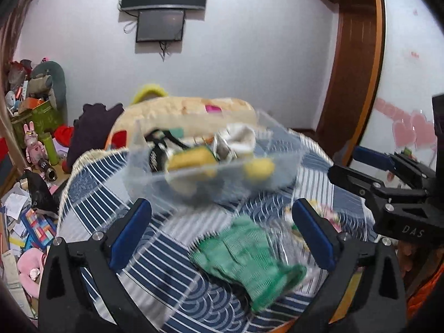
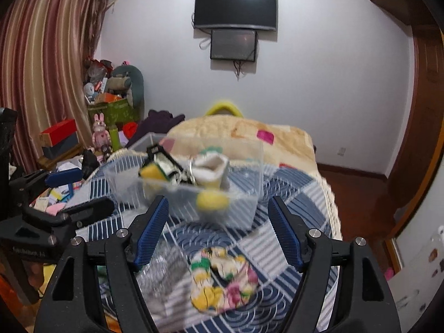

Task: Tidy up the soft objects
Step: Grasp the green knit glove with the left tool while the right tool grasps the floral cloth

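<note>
A clear plastic bin (image 1: 213, 177) stands on the blue striped bedspread (image 1: 155, 249) and holds yellow sponges, a white sock and a black strap. It also shows in the right wrist view (image 2: 249, 208). A green knit glove (image 1: 247, 258) lies on the bed between the open jaws of my left gripper (image 1: 226, 230). A flowered cloth (image 2: 222, 277) lies below my right gripper (image 2: 217, 230), which is open and empty. A crumpled clear plastic piece (image 2: 161, 274) lies left of the cloth. Both views are blurred.
A beige quilt (image 1: 188, 113) is piled behind the bin. Boxes, plush toys and papers crowd the floor at the left (image 1: 27, 194). A wooden door frame (image 1: 355, 69) stands at the right. A screen (image 2: 236, 8) hangs on the wall.
</note>
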`<control>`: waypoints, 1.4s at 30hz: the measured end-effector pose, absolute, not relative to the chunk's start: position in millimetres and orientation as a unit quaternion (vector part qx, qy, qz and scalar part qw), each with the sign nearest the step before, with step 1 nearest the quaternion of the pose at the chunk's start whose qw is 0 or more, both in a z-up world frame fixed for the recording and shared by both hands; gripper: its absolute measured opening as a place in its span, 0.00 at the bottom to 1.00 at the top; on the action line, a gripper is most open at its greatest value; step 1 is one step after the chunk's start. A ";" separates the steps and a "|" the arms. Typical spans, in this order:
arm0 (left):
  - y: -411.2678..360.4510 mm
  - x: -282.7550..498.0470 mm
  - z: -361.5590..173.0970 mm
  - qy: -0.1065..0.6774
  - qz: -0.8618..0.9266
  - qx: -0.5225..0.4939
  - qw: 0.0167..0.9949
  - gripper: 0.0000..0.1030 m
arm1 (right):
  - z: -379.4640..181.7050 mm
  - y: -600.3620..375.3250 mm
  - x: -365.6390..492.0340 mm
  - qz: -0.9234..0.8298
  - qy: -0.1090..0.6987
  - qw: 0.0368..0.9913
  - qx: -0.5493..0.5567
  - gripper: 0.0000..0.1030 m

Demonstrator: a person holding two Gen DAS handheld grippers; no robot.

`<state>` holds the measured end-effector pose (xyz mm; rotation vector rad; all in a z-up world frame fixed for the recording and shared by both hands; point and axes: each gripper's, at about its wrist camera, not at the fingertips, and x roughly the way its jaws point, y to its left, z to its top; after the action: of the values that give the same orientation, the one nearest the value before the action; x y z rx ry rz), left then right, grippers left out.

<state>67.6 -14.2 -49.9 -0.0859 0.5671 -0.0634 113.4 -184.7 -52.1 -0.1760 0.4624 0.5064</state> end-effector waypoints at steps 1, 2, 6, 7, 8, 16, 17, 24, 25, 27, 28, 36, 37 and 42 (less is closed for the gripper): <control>-18.4 67.4 -55.4 0.285 -0.032 -0.039 0.957 1.00 | -57.5 -186.2 113.5 0.247 0.235 0.936 -0.084 0.69; -23.1 67.8 -61.6 0.291 -0.033 -0.036 0.955 1.00 | -64.1 -186.5 115.1 0.246 0.245 0.934 -0.083 0.69; -31.2 67.0 -79.0 0.309 -0.032 -0.033 0.950 1.00 | -84.9 -190.7 113.7 0.237 0.270 0.929 -0.085 0.69; -31.4 66.3 -82.7 0.311 -0.031 -0.035 0.949 1.00 | -90.5 -191.8 113.5 0.236 0.277 0.927 -0.083 0.69; -30.6 65.4 -85.5 0.310 -0.027 -0.038 0.950 1.00 | -96.3 -192.1 114.1 0.237 0.285 0.925 -0.083 0.69; -15.7 54.5 -96.5 0.306 -0.020 -0.080 0.949 0.88 | -127.3 -202.2 114.1 0.244 0.328 0.910 -0.066 0.69; -13.9 54.4 -98.3 0.311 -0.025 -0.085 0.946 0.78 | -128.9 -200.9 115.0 0.247 0.332 0.908 -0.065 0.69; -10.6 53.2 -111.7 0.337 -0.050 -0.108 0.934 0.49 | -136.6 -202.9 112.8 0.235 0.335 0.910 -0.060 0.49; -11.2 51.8 -111.5 0.336 -0.051 -0.105 0.935 0.44 | -136.2 -204.5 111.9 0.234 0.333 0.912 -0.058 0.43; -12.8 48.4 -110.1 0.333 -0.053 -0.099 0.936 0.35 | -136.1 -208.4 112.4 0.234 0.332 0.912 -0.056 0.33; -14.5 46.6 -109.4 0.332 -0.055 -0.096 0.937 0.33 | -135.9 -209.8 111.9 0.236 0.332 0.912 -0.054 0.28; -22.1 37.8 -100.4 0.322 -0.064 -0.072 0.942 0.09 | -126.5 -206.0 104.7 0.243 0.316 0.916 -0.055 0.15; -22.4 36.3 -98.8 0.320 -0.064 -0.073 0.943 0.09 | -123.6 -207.3 102.7 0.243 0.311 0.917 -0.053 0.15; -23.3 25.6 -85.7 0.302 -0.066 -0.070 0.948 0.08 | -107.7 -212.4 94.5 0.244 0.287 0.925 -0.045 0.15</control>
<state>25.6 -23.3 -85.7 -0.1415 0.6145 -0.1345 94.5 -212.4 -107.7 -0.0923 0.5889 0.4998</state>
